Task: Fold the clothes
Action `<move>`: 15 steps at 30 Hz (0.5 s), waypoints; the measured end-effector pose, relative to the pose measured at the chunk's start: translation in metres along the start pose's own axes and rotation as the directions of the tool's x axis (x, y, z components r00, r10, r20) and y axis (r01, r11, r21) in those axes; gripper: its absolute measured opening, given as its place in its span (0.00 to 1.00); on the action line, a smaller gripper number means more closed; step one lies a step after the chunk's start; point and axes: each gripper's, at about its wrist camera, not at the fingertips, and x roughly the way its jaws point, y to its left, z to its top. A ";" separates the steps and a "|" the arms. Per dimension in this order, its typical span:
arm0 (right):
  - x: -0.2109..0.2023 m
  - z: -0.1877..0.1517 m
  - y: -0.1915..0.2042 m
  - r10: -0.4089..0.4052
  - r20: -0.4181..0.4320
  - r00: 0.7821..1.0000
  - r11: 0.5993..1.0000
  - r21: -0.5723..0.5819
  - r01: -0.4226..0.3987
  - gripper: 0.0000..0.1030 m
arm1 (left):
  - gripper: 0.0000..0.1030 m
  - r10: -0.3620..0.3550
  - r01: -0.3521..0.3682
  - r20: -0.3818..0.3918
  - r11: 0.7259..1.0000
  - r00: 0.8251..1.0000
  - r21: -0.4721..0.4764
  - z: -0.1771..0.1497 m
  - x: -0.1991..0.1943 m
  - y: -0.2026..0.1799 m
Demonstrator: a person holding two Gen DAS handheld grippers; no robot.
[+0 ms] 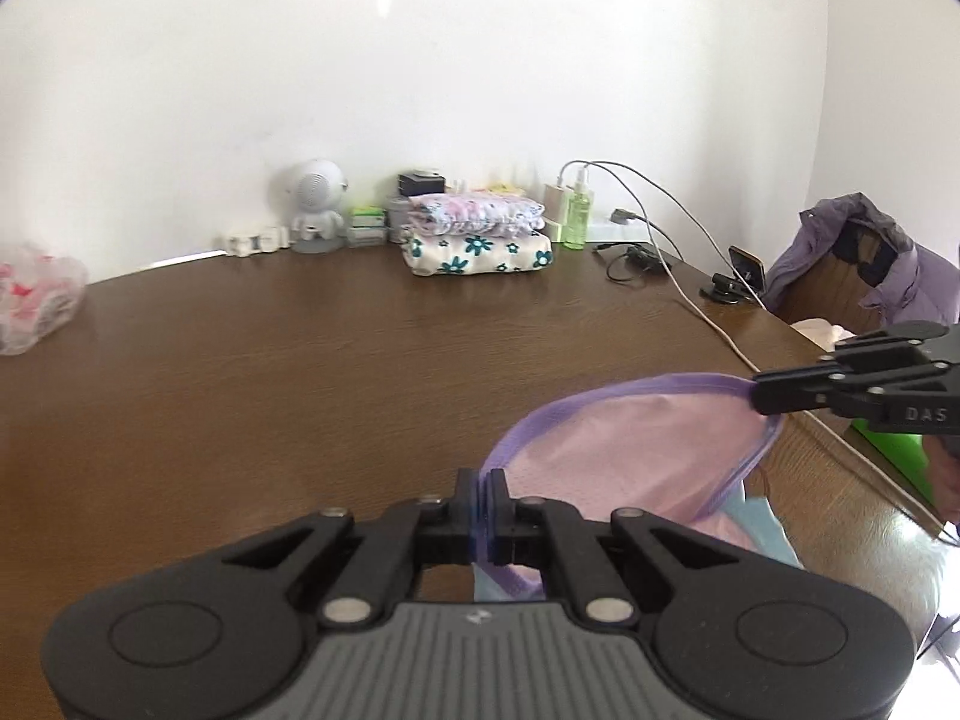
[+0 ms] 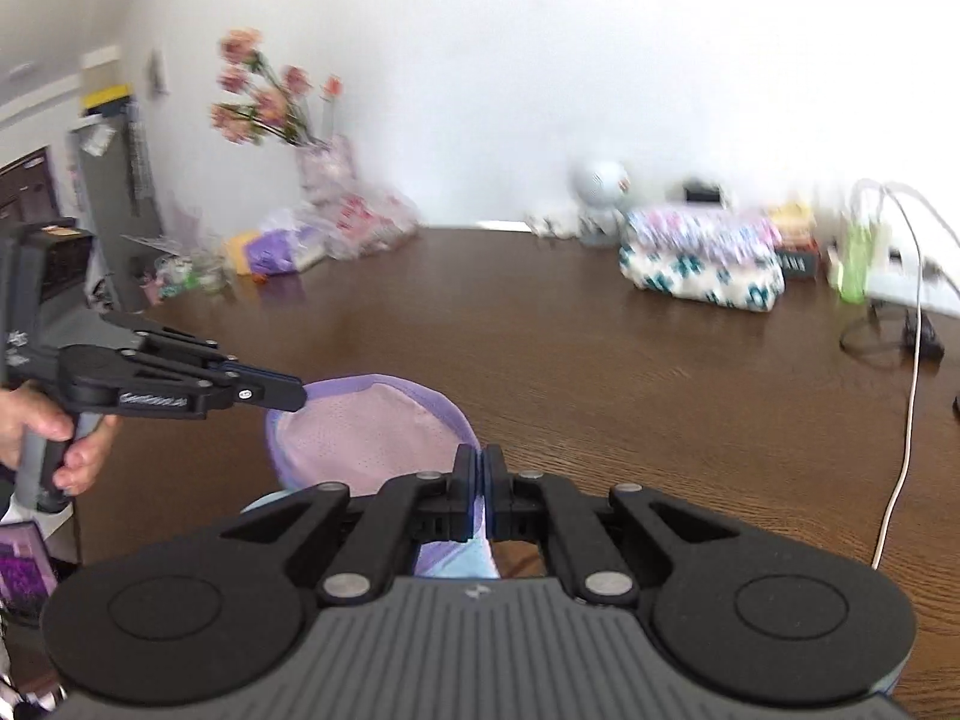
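Observation:
A small pink garment (image 1: 630, 456) with a purple band along its edge and a light blue part below hangs above the brown table (image 1: 300, 372). My left gripper (image 1: 485, 483) is shut on the purple band at one end. My right gripper (image 1: 757, 396) comes in from the right side and pinches the band's other end. In the right wrist view the same garment (image 2: 366, 438) stretches between my right gripper (image 2: 479, 459), shut on the band, and my left gripper (image 2: 300, 397), held by a hand (image 2: 42, 438). The garment's lower part is hidden behind the gripper bodies.
Two folded floral cloths (image 1: 477, 234) are stacked at the table's back by the wall, beside a white astronaut figure (image 1: 315, 204), a green bottle (image 1: 579, 213) and cables (image 1: 672, 240). A plastic bag (image 1: 33, 300) lies at the left. A purple jacket (image 1: 870, 258) drapes a chair.

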 end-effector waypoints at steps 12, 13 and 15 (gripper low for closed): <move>-0.074 -0.058 0.055 0.153 -0.181 0.971 0.969 -0.167 -0.183 0.10 | 0.08 -0.228 0.231 0.039 0.955 0.973 -0.183 -0.076 -0.086 0.015; -0.076 -0.053 0.054 0.150 -0.149 0.977 0.971 -0.162 -0.173 0.18 | 0.10 -0.239 0.252 0.085 0.946 0.967 -0.204 -0.071 -0.093 0.023; -0.081 -0.045 0.054 0.142 -0.084 0.986 0.976 -0.152 -0.154 0.34 | 0.29 -0.228 0.256 0.145 0.940 0.963 -0.225 -0.061 -0.095 0.028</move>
